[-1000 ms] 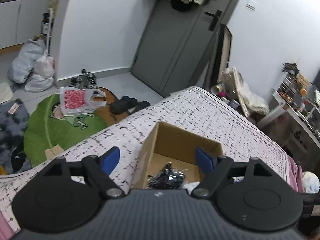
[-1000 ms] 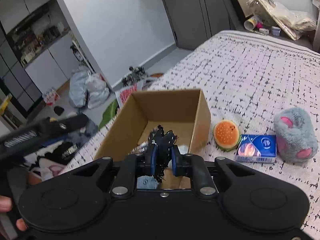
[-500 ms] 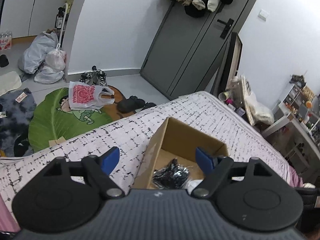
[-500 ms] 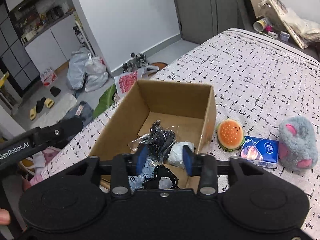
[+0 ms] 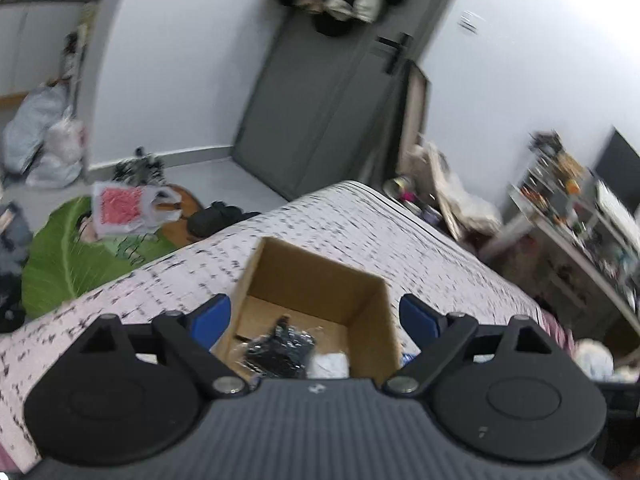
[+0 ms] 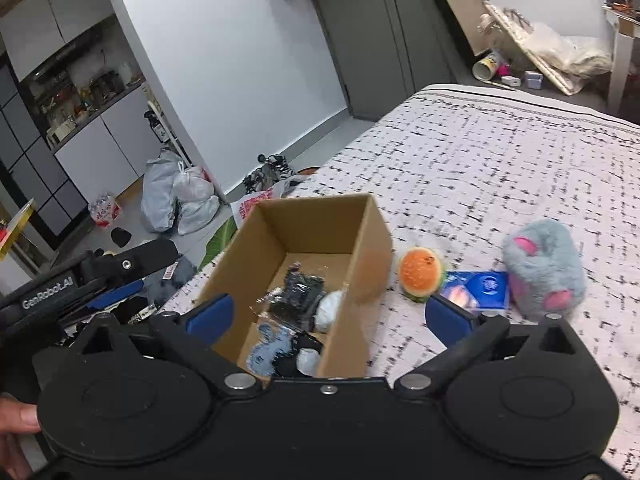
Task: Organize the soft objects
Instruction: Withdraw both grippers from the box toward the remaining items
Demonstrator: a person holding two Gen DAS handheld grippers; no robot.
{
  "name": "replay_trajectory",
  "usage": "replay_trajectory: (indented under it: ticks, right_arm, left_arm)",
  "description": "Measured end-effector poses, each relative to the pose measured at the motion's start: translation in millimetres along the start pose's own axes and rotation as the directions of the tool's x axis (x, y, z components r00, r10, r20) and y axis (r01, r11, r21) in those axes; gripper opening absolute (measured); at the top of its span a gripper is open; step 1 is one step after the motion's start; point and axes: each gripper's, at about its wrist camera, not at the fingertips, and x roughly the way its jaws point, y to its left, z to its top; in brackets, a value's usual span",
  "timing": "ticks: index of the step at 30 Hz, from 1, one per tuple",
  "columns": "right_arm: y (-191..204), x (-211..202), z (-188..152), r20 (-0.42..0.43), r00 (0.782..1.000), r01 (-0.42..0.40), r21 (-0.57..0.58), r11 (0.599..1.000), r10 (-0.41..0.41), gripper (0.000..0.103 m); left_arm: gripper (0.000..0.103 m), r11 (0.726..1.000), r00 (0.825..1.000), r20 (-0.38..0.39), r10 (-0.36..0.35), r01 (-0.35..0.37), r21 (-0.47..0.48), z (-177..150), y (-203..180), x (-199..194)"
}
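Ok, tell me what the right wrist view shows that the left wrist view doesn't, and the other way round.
Right wrist view only: an orange burger-shaped plush, a flat blue packet and a grey furry plush with pink patches, all lying on the bed beside the box, plus the left tool's black handle at the left edge.

Left wrist view only: a grey door with clothes hung over its top, and a green leaf-shaped rug.

Both: the open brown cardboard box on the white black-flecked bedspread, with a crinkled black packet inside.
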Motion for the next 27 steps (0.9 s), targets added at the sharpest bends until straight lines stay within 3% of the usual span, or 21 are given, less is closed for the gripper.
replay_trajectory:
  ticks: [3,8,17,22,27]
  right_arm:
    - [-16.6,-8.0,-5.2,0.014,1.000,0.021,0.031,0.999,-0.021,0.103]
    - [-43.2,-19.8,-10.5,0.045,0.997,0.056,0.083,0.995,-0.060,0.103]
    - [-80.4,-37.1,-15.9,0.093,0.989,0.098,0.137,0.986,-0.111,0.103]
    - [-103.5,-41.4,-13.1,0.111,0.985,0.109,0.184,0.977,-0.131,0.102]
    - [-122.7,-44.0,-7.6,0.110,0.982,0.128,0.227,0.965,-0.156,0.094]
  left_arm:
    - [0.095,0.995,1.000,-0.002,0.009,-0.009,0.098,-5.0,-20.9,-0.2]
    - [0.097,0.986,0.998,-0.063,-0.010,0.020,0.166,-15.0,-44.4,9.8]
    - [0.097,0.974,0.993,-0.115,-0.041,0.066,0.219,-15.8,-74.4,20.5]
    - [0.097,0.971,0.994,-0.109,-0.015,0.041,0.237,-9.7,-92.8,33.5]
    - [0.097,0.967,0.992,-0.123,-0.035,0.064,0.245,-6.6,-111.4,46.0]
